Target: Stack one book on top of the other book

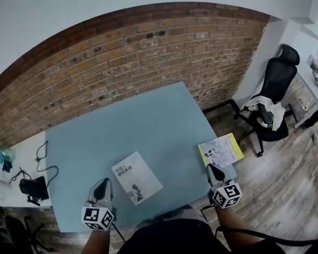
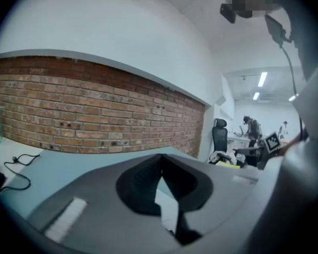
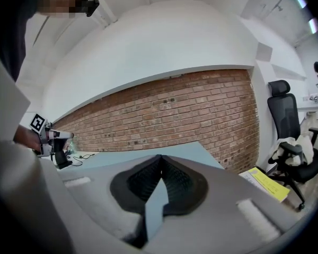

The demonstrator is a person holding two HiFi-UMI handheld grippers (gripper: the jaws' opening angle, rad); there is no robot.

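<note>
Two books lie well apart on the pale blue-green bench. One is a white paperback book with a grey cover picture, flat near the front middle. The other is a yellow-green paperback book, flat at the bench's right edge with a corner hanging over the wooden floor. Neither book rests on the other.

The left tongs hang over the front left of the bench, left of the white book and not touching it. In the left gripper view their tips meet, with nothing between them. The right tongs hover just in front of the yellow-green book. In the right gripper view they are closed and empty, and that book lies off to their right.

A red brick wall runs behind the bench, and a black office chair stands at the right.
</note>
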